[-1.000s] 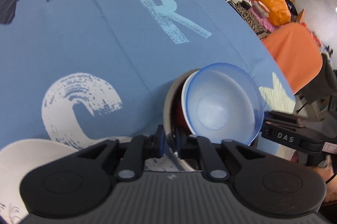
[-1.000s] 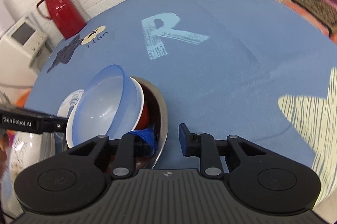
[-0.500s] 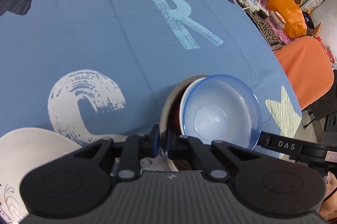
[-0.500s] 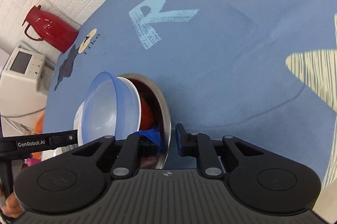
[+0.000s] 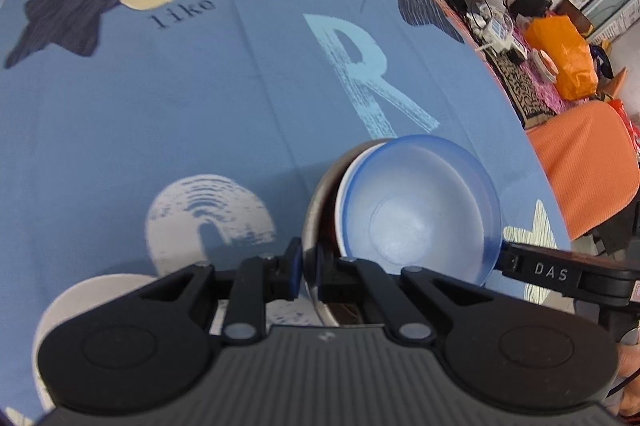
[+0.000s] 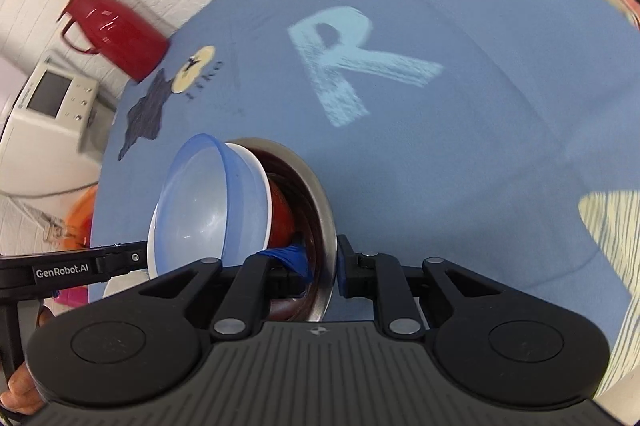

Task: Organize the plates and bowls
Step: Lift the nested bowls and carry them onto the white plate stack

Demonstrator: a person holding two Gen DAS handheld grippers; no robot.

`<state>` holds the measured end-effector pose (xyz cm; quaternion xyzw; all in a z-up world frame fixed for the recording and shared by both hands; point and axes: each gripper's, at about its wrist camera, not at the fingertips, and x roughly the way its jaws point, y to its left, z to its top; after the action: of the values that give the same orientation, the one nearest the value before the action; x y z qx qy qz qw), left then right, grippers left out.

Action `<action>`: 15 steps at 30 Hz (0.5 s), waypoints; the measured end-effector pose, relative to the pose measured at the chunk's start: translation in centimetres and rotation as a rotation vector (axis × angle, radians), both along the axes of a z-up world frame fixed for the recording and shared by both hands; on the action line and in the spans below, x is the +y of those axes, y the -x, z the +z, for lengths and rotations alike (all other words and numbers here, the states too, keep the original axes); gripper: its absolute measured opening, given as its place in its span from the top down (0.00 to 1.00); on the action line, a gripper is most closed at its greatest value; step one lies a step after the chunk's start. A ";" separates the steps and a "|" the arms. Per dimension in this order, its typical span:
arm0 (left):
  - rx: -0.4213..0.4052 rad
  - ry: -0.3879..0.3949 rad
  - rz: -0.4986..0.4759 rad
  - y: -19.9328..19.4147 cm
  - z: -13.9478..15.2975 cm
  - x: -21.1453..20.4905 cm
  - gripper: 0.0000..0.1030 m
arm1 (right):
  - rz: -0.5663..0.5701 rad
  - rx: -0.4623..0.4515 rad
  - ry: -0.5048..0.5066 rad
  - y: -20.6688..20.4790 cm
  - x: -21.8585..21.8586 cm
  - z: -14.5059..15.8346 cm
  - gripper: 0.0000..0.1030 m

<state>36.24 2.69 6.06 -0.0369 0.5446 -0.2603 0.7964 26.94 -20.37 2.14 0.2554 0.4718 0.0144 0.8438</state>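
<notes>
Nested bowl stack [image 5: 416,222] tilted on edge, both claws gripping steel rim [image 6: 322,226]

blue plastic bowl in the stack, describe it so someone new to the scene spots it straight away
Start at the big pale blue letter R on the blue tablecloth; just below it a nested stack of bowls is held tilted between the two grippers. The translucent blue plastic bowl is the innermost, topmost one. It sits inside a white bowl, with a red bowl and the outer shiny steel bowl behind it.

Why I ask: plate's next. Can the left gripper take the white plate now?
Probably not: the left gripper is shut on the metal bowl, though the white plate lies uncovered just beside it.
</notes>
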 end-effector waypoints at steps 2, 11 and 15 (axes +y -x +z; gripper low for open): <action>-0.015 -0.010 0.033 0.8 0.9 2.0 1.00 | 0.043 -0.018 0.022 -0.6 1.7 1.2 1.00; -0.020 -0.063 0.228 5.6 1.4 12.9 1.00 | 0.266 -0.011 0.050 -1.1 12.1 1.5 1.00; 0.002 -0.074 0.273 7.1 0.2 15.7 1.00 | 0.318 0.025 0.051 -0.8 15.2 0.4 1.00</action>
<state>29.15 18.43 6.25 -0.0812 0.5445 -0.1292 0.8248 27.77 -5.14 2.54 0.1560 0.5171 0.1324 0.8311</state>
